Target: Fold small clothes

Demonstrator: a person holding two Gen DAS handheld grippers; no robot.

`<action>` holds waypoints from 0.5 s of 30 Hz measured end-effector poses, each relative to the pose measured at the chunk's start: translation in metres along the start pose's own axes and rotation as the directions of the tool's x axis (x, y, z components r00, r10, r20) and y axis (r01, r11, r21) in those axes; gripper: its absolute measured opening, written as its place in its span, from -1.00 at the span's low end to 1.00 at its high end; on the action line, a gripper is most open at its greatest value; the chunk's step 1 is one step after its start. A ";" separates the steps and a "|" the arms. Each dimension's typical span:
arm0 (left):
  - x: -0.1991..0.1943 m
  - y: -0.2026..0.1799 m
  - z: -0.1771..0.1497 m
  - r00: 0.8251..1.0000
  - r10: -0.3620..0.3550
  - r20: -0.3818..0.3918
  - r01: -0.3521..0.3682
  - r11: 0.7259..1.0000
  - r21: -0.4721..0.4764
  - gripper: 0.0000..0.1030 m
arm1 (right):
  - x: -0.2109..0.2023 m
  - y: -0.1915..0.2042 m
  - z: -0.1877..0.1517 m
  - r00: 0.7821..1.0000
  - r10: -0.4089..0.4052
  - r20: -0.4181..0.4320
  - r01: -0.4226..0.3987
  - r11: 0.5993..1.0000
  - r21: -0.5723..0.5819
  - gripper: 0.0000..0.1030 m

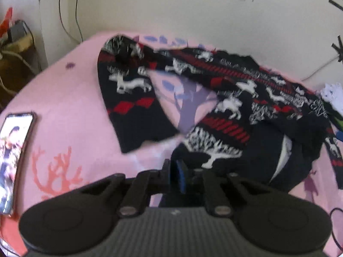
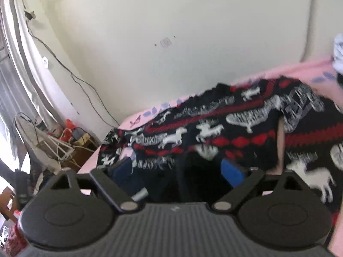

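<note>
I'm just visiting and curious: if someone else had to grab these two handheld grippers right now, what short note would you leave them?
Left gripper: jaws closed at the sweater's near hem; whether cloth is pinched between them cannot be told.
Right gripper: jaws wide open, dark knit between the pads but not pressed.
Things: the black, red and white sweater lies spread, rumpled, on the pink sheet; one sleeve sticks out to the side. A phone lies at the sheet's edge in the left wrist view.
Done: no neat fold visible yet.
Left: flatten it, fold the sleeves in, fold the body.
</note>
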State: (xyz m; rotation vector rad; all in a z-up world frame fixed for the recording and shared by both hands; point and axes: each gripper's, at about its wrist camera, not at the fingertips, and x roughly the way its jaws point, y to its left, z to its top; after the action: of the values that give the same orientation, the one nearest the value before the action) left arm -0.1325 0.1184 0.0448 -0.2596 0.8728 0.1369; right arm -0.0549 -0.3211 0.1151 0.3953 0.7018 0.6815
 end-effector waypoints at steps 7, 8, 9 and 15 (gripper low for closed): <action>0.004 0.016 0.000 0.999 -0.038 -0.013 0.037 0.999 -0.035 -0.80 | -0.011 0.002 -0.008 1.000 0.013 -0.022 -0.013 1.000 -0.003 0.71; 0.004 0.017 -0.002 0.999 -0.036 -0.014 0.036 0.999 -0.035 -0.79 | -0.006 0.003 -0.005 0.999 0.002 -0.038 -0.003 1.000 -0.024 0.69; 0.003 0.015 -0.003 0.999 -0.035 -0.012 0.035 0.999 -0.037 -0.78 | 0.004 0.006 -0.003 0.998 -0.020 -0.058 0.018 0.999 -0.044 0.65; -0.003 0.006 -0.011 1.000 -0.026 0.009 0.026 1.000 -0.018 -0.89 | 0.062 0.002 -0.009 0.975 -0.091 -0.202 0.075 0.994 -0.085 -0.49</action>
State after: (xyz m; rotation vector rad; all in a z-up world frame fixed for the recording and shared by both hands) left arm -0.1439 0.1215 0.0390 -0.2866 0.8598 0.1219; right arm -0.0271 -0.2764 0.0813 0.2249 0.8805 0.6734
